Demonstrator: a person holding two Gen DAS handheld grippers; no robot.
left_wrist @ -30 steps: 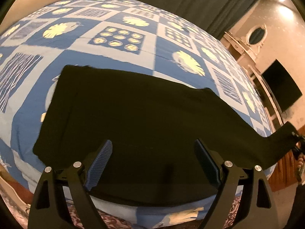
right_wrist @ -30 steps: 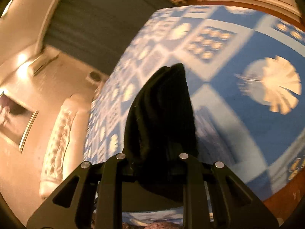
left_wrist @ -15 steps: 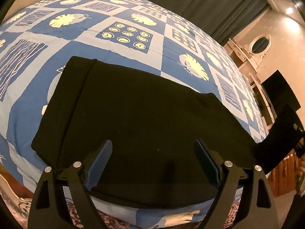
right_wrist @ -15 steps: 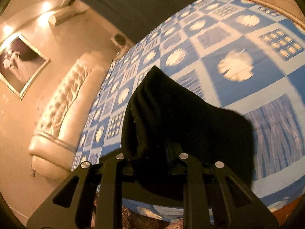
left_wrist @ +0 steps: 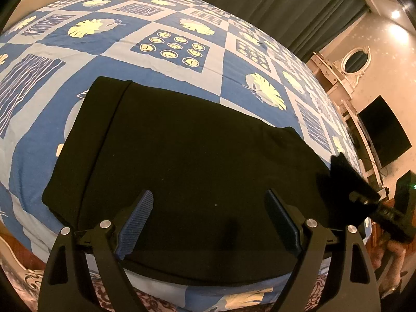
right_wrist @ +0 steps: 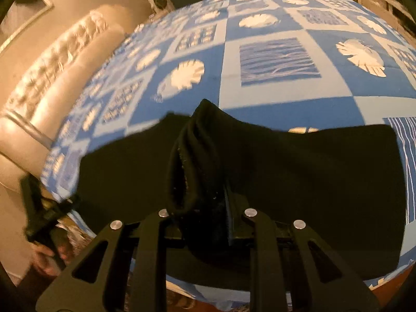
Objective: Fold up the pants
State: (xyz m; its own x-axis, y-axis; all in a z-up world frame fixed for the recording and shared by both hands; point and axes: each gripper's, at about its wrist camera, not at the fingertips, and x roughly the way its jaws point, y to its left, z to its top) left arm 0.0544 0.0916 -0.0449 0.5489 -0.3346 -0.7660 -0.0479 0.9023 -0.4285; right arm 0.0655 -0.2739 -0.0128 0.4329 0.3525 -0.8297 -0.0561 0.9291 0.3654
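Black pants [left_wrist: 187,156] lie flat across the near edge of the bed. My left gripper [left_wrist: 208,215] is open and empty, hovering just above the pants' near edge. My right gripper [right_wrist: 205,202] is shut on the bunched leg end of the pants [right_wrist: 197,156], held up above the flat part of the pants [right_wrist: 325,182]. In the left wrist view, the right gripper [left_wrist: 364,197] shows at the far right with the lifted cloth [left_wrist: 345,176]. The left gripper shows blurred at the left edge of the right wrist view [right_wrist: 39,208].
The bed carries a blue and white patchwork cover [left_wrist: 169,46] with leaf prints. A padded cream headboard [right_wrist: 52,78] stands behind it. A dark curtain [left_wrist: 273,2], a dresser with an oval mirror [left_wrist: 356,59] and a black TV [left_wrist: 384,132] are at the right.
My right gripper has carried the leg end inward over the flat pants, toward the left gripper. The left gripper has stayed open, rising slightly over the near edge.
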